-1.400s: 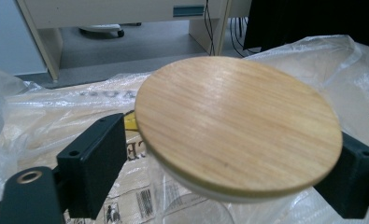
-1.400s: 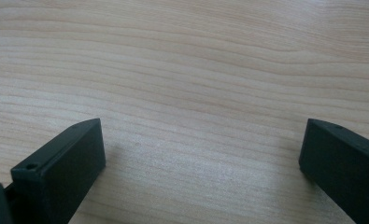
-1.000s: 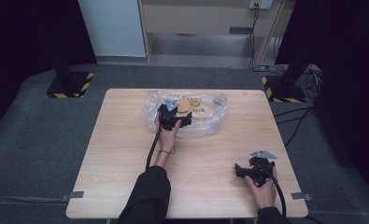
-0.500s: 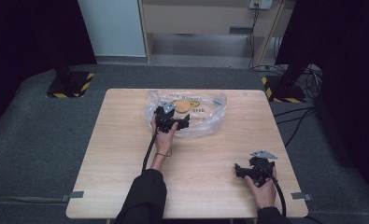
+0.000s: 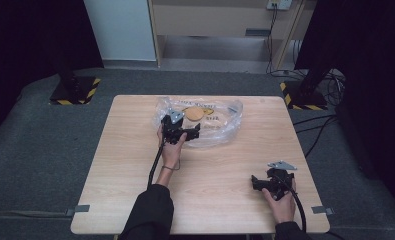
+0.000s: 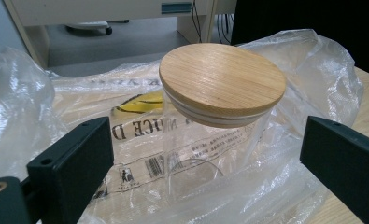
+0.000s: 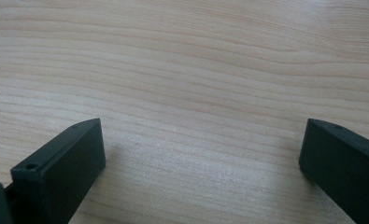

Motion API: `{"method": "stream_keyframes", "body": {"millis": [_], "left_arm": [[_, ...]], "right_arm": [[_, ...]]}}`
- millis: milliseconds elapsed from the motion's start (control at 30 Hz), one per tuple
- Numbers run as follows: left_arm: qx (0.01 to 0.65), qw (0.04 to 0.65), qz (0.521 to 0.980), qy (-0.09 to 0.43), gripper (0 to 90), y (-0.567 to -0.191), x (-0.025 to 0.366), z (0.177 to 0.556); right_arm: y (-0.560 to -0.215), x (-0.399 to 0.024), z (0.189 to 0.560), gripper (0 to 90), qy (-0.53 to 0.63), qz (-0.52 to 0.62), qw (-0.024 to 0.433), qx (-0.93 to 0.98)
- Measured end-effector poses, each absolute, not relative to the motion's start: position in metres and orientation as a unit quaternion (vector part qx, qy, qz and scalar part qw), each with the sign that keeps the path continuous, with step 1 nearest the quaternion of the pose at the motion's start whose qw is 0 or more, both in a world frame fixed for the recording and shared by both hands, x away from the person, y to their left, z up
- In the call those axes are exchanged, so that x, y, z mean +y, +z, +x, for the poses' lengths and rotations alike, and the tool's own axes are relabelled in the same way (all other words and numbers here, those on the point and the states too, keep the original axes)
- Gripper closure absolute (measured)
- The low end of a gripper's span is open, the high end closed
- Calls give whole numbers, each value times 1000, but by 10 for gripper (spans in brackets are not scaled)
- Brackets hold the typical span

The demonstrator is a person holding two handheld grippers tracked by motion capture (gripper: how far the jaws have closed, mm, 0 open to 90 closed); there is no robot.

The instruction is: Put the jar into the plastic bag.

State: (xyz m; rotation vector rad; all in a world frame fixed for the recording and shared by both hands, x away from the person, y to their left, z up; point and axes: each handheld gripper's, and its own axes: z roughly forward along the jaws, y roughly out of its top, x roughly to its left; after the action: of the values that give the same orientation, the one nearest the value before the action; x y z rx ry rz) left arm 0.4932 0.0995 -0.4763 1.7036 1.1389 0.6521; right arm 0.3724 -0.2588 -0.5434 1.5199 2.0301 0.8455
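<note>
A clear glass jar (image 6: 210, 144) with a round wooden lid (image 6: 222, 77) stands inside a crumpled clear plastic bag (image 6: 79, 116). The lid (image 5: 194, 114) and the bag (image 5: 220, 125) sit at the far middle of the table (image 5: 135, 165). My left gripper (image 5: 182, 129) is open just in front of the jar, its jaws wide apart on either side and touching nothing. My right gripper (image 5: 257, 182) rests low over the bare wood near the front right, open with nothing between its jaws; the right gripper view shows the tabletop (image 7: 187, 93) close below.
The bag carries printed text and a yellow mark (image 6: 138, 100). Beyond the table stand a wooden cabinet (image 5: 220, 20) and two dark stands with yellow-black bases (image 5: 75, 90), with cables (image 5: 320, 130) on the floor at the right.
My left gripper has edged slightly left and nearer the jar's front. The right gripper has stayed put.
</note>
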Motion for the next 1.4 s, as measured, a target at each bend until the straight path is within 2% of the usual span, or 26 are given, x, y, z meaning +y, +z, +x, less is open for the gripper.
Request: {"method": "stream_keyframes", "body": {"millis": [633,1400], "left_arm": [[461,478,695,275,26,-465,116,459],[458,477,699,271,31,-472,127,418]], "right_arm": [[-543,-259,372,7,308,553,232,739],[-543,-259,372,7,308,554,232,738]]}}
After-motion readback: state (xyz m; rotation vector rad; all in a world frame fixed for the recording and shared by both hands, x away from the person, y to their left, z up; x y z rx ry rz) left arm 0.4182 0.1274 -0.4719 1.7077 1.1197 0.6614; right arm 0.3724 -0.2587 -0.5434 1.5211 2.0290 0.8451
